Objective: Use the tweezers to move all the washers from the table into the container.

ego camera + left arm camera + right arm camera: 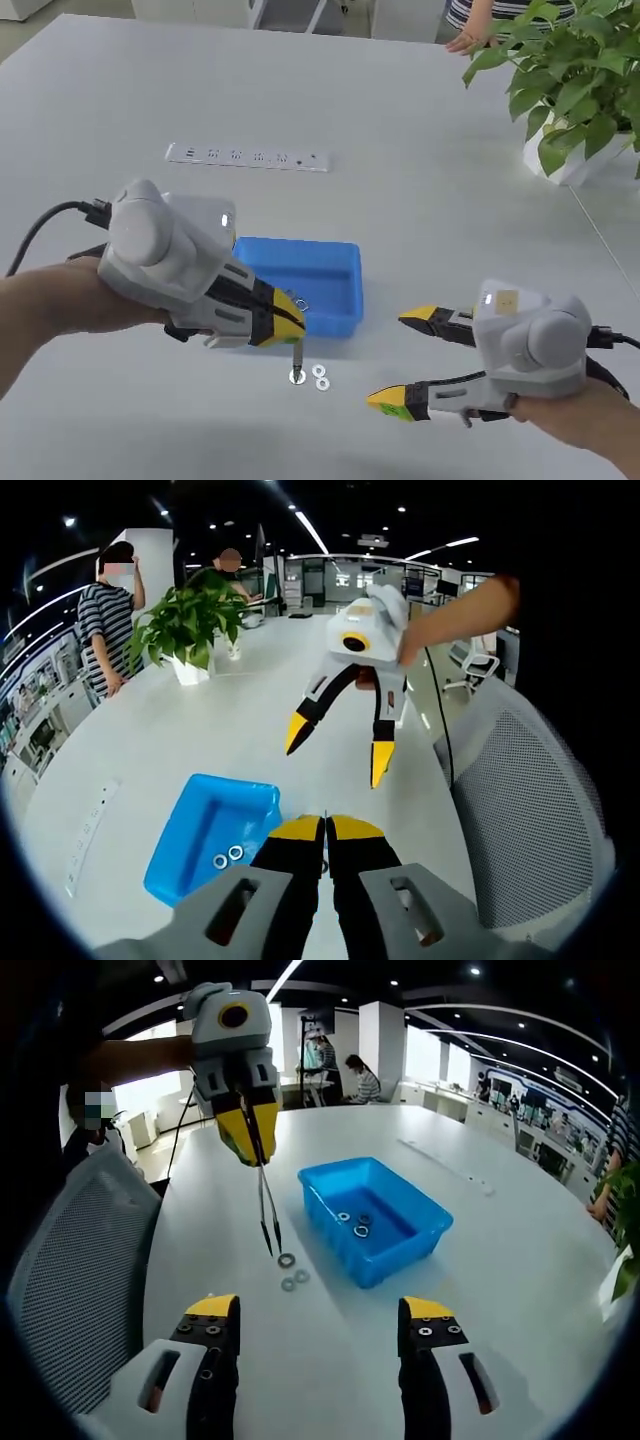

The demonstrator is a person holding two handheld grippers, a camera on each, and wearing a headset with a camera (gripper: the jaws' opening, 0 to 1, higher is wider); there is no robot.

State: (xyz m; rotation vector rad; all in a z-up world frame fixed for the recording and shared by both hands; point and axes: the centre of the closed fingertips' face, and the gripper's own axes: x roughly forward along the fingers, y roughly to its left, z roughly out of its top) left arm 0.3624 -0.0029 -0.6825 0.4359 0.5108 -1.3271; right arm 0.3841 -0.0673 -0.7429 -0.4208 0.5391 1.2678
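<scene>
My left gripper is shut on a pair of metal tweezers that point down at the table. Their tips sit right beside the nearest of three small washers lying close together in front of the blue container. A few washers lie inside the container, and the left gripper view shows two of them. My right gripper hovers open and holds nothing, to the right of the loose washers.
A white power strip lies beyond the container. A potted plant stands at the far right, with a person's hand on the table's far edge. A mesh chair stands at the near side of the table.
</scene>
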